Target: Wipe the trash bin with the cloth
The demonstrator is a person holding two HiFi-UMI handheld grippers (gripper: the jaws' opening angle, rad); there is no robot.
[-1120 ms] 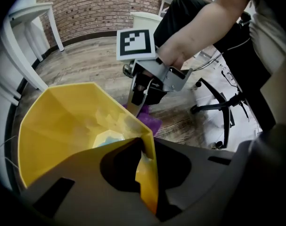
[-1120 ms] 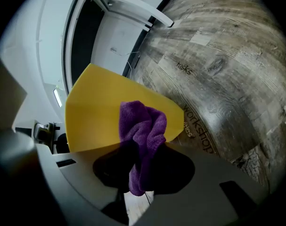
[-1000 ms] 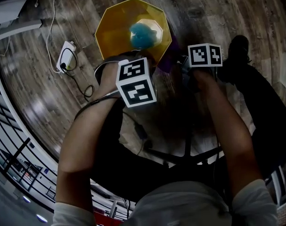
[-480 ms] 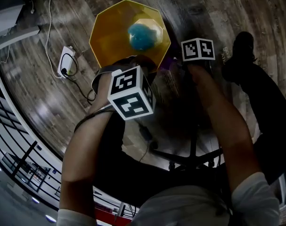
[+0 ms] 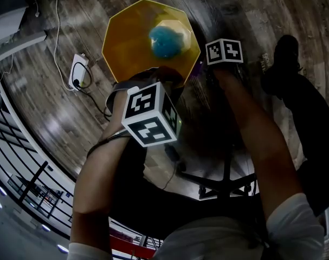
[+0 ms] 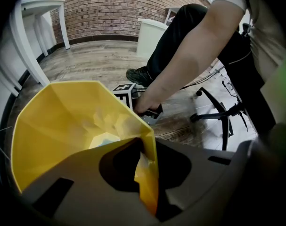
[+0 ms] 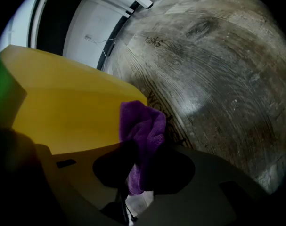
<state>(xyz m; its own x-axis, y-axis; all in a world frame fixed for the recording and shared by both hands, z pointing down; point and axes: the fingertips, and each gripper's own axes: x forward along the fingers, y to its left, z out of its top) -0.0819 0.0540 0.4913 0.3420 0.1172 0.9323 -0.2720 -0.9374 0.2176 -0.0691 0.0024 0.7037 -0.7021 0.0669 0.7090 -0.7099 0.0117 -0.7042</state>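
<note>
- Bin: yellow, eight-sided and open-topped. It stands on the wooden floor at the far side of the scene, beyond both forearms.
- Left gripper: its jaws are clamped on the bin's near wall at the rim, one jaw inside and one outside. This grip braces the bin.
- Right gripper: its jaws are closed on a bunched purple cloth. The cloth stands out past the jaw tips, just beside the bin's right outer wall. Actual contact with the wall cannot be confirmed.
- Step in hand, as judged: wiping the outer wall on the right side.
- Procedure:
  - Press the free fold of the cloth flat on the wall, so that cloth and not jaw meets the plastic.
  - Stroke along the panel from rim to base, overlapping each pass.
  - Oppose the wiping push with the left clamp, because a light bin is likely to slide or tip on a smooth floor.
- Count: one bin, one cloth, two grippers.
- Also present: one blue lump inside the bin, its identity unclear.
</note>
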